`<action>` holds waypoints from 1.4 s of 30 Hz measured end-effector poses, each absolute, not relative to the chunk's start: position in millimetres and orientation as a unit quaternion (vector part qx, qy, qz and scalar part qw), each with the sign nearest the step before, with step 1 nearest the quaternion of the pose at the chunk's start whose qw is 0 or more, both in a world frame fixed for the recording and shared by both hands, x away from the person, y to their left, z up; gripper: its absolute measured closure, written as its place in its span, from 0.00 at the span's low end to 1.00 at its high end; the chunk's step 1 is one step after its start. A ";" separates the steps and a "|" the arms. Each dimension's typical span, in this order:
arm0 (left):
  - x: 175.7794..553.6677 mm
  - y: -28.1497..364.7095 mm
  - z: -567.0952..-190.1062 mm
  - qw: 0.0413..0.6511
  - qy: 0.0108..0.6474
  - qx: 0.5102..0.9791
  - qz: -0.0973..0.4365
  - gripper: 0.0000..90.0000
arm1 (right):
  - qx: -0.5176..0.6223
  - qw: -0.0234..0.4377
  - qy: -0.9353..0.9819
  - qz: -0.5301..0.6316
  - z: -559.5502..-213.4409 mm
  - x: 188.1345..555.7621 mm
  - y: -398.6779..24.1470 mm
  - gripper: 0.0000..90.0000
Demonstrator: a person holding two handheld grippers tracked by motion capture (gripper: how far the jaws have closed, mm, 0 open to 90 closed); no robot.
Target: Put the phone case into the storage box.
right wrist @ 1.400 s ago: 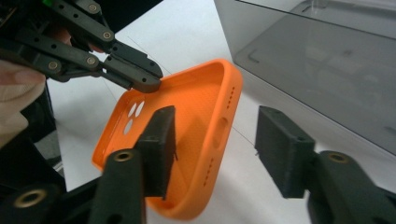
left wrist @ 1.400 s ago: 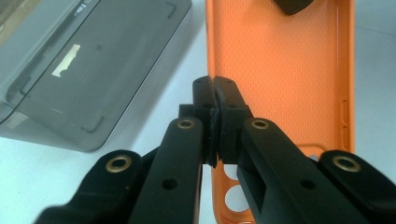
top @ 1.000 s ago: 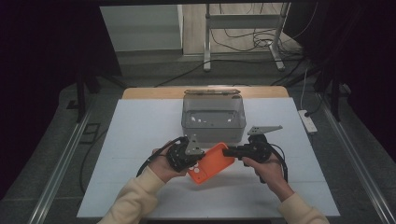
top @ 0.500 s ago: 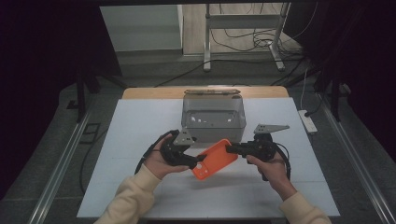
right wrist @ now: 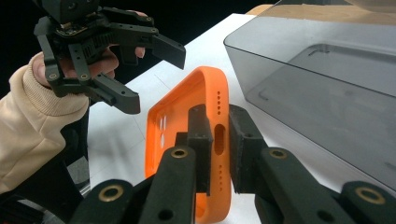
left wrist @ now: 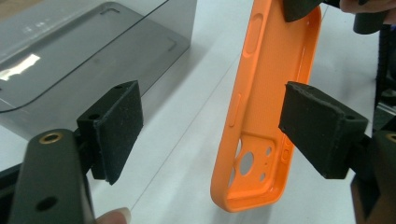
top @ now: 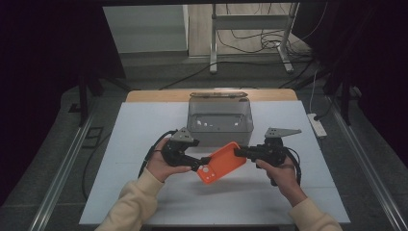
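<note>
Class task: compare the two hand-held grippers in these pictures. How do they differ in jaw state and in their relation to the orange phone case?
The left hand-held gripper has just opened its jaws; they stand wide, pads clear of the orange phone case between them. The right hand-held gripper is shut on the case's bottom edge, so it alone carries it. The left is at the camera-hole end, the right at the port end. Both are black, hand-held, above the white table.

Both forearms, in cream sleeves, come in from six o'clock and angle toward each other over the table. The left hand point(top: 161, 163) wraps the left gripper point(top: 201, 165), which points toward three o'clock; its jaws have just been opening and now stand wide apart, the pads touching nothing. The right hand point(top: 280, 169) grasps the right gripper point(top: 239, 152), aimed toward nine o'clock, jaws pinched tight together. The two grippers face each other, tips near but apart.
</note>
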State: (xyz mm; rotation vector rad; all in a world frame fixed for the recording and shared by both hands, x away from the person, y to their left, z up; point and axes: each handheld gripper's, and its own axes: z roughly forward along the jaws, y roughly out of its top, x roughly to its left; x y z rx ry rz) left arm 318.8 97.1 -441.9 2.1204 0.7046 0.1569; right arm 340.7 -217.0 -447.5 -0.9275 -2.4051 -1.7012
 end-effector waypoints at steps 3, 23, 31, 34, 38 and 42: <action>319.8 97.9 -442.6 0.442 0.282 0.850 0.051 0.24 | -0.298 0.024 -0.779 -0.552 -447.6 340.3 -217.4 0.89; 328.2 96.9 -456.0 0.474 0.289 0.832 -0.016 0.28 | -0.289 0.028 -0.774 -0.563 -450.5 340.7 -217.5 0.89; 330.6 93.0 -461.9 0.483 0.281 0.828 -0.044 0.34 | -0.281 0.030 -0.773 -0.568 -450.5 340.1 -216.6 0.89; 330.7 90.9 -463.7 0.482 0.278 0.830 -0.046 0.35 | -0.280 0.030 -0.772 -0.570 -450.8 340.3 -216.9 0.89; 330.3 89.2 -464.7 0.483 0.274 0.830 -0.046 0.38 | -0.279 0.031 -0.771 -0.572 -450.8 340.1 -217.2 0.89; 329.9 88.1 -465.2 0.489 0.269 0.828 -0.054 0.43 | -0.278 0.032 -0.770 -0.573 -451.7 340.1 -217.1 0.89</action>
